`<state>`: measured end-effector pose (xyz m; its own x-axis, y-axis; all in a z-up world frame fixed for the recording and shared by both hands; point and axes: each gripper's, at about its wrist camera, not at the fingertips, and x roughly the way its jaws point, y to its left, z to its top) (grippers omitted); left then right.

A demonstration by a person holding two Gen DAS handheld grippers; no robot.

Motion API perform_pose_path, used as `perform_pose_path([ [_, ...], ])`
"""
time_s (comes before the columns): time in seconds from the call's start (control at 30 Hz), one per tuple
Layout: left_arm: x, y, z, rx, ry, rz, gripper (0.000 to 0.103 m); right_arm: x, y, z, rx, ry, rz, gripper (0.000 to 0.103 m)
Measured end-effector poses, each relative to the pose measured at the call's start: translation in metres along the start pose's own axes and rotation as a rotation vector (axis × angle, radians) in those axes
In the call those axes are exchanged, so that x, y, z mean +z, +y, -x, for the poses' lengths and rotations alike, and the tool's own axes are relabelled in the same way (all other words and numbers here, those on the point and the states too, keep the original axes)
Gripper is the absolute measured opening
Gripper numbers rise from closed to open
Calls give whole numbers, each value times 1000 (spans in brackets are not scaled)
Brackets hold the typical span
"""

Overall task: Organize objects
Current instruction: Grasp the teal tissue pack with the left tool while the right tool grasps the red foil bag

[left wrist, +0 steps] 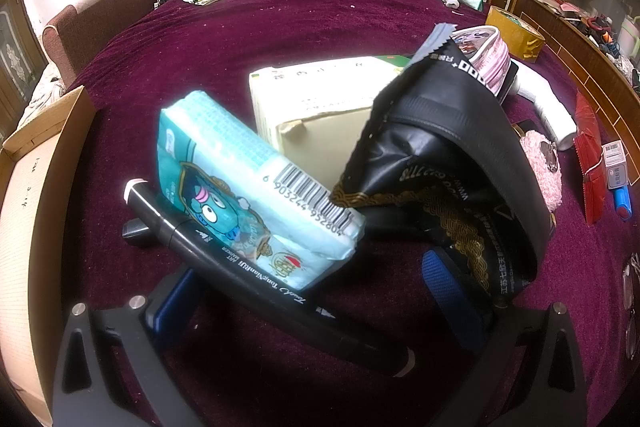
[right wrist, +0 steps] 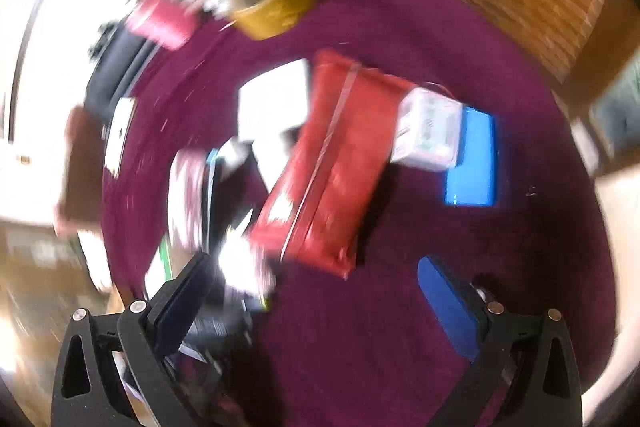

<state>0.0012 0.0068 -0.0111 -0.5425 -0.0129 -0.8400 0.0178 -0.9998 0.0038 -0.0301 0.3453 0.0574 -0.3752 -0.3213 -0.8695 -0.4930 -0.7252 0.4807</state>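
Left gripper (left wrist: 320, 311): jaws spread wide, empty, over marker pen (left wrist: 248, 267) & tissue pack (left wrist: 248, 183).
Right gripper (right wrist: 316, 307): agape, empty; view blurred.
Cardboard box (left wrist: 32, 187): sits left.
Progress: early, judging by clutter on table (left wrist: 240, 39).

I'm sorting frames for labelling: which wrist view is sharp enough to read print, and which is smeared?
Left wrist view: sharp, the barcode on the tissue pack and the marker lettering are readable, with fisheye bending at the edges. Right wrist view: heavy motion blur, the red packet and blue box are only colour shapes.
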Motion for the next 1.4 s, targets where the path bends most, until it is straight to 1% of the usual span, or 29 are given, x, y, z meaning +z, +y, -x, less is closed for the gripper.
perform_pose_path([
  [0.07, 0, 1, 0, -2, 1, -3, 103, 14, -4, -11, 12, 5, -52, 103],
  [0.13, 0, 1, 1, -19, 22, -26, 103, 19, 3, -19, 11, 11, -69, 103],
  [0.23, 3, 3, 2, -53, 62, -48, 103, 20, 13, -32, 1, 21, -69, 101],
  [0.27, 4, 12, 9, -62, 66, -48, 103, 22, 16, -37, -3, 19, -74, 101],
  [0.33, 6, 9, 13, -97, 65, -46, 103, 26, 15, -42, -20, 17, -71, 99],
  [0.37, 8, 5, 16, -108, 62, -45, 103, 29, 17, -47, -31, 18, -74, 95],
  [0.4, 2, 9, 22, -115, 65, -42, 103, 33, 12, -52, -31, 22, -91, 91],
  [0.43, -1, 14, 25, -121, 66, -38, 103, 34, 11, -55, -41, 28, -104, 90],
  [0.47, -8, 25, 32, -130, 64, -33, 103, 36, 9, -58, -46, 34, -121, 85],
  [0.5, -11, 28, 33, -144, 56, -26, 103, 39, 6, -61, -48, 38, -131, 80],
  [0.57, -12, 34, 43, -163, 20, -18, 103, 41, 5, -66, -48, 34, -134, 81],
  [0.63, -11, 39, 52, -165, -6, -14, 103, 43, 10, -66, -59, 32, -102, 81],
  [0.67, -11, 40, 55, -166, -15, -16, 103, 44, 15, -67, -55, 33, -68, 76],
  [0.7, -10, 41, 58, -164, -24, -20, 103, 44, 16, -65, -39, 33, -54, 67],
  [0.73, -9, 42, 60, -165, -27, -20, 103, 43, 19, -64, -20, 39, -23, 66],
  [0.8, -5, 46, 63, -183, -23, -11, 103, 39, 25, -61, -46, 48, 39, 60],
  [0.83, -2, 49, 64, -191, -19, -3, 103, 35, 27, -59, -50, 48, 72, 59],
  [0.9, 3, 57, 67, -211, -15, 18, 103, 25, 23, -55, -34, 62, 101, 57],
  [1.0, 16, 68, 70, -226, -16, 23, 103, 9, 16, -45, -11, 65, 134, 57],
  [1.07, 26, 72, 72, -226, -15, 6, 103, -3, 13, -38, 28, 63, 141, 57],
  [1.17, 38, 78, 75, -225, -26, -14, 103, -23, 10, -24, 64, 61, 172, 57],
  [1.3, 46, 84, 68, -220, 7, -18, 103, -46, 7, -10, 94, 58, 195, 57],
  [1.4, 46, 87, 65, -231, 18, 14, 103, -57, 7, -5, 104, 59, 203, 57],
])
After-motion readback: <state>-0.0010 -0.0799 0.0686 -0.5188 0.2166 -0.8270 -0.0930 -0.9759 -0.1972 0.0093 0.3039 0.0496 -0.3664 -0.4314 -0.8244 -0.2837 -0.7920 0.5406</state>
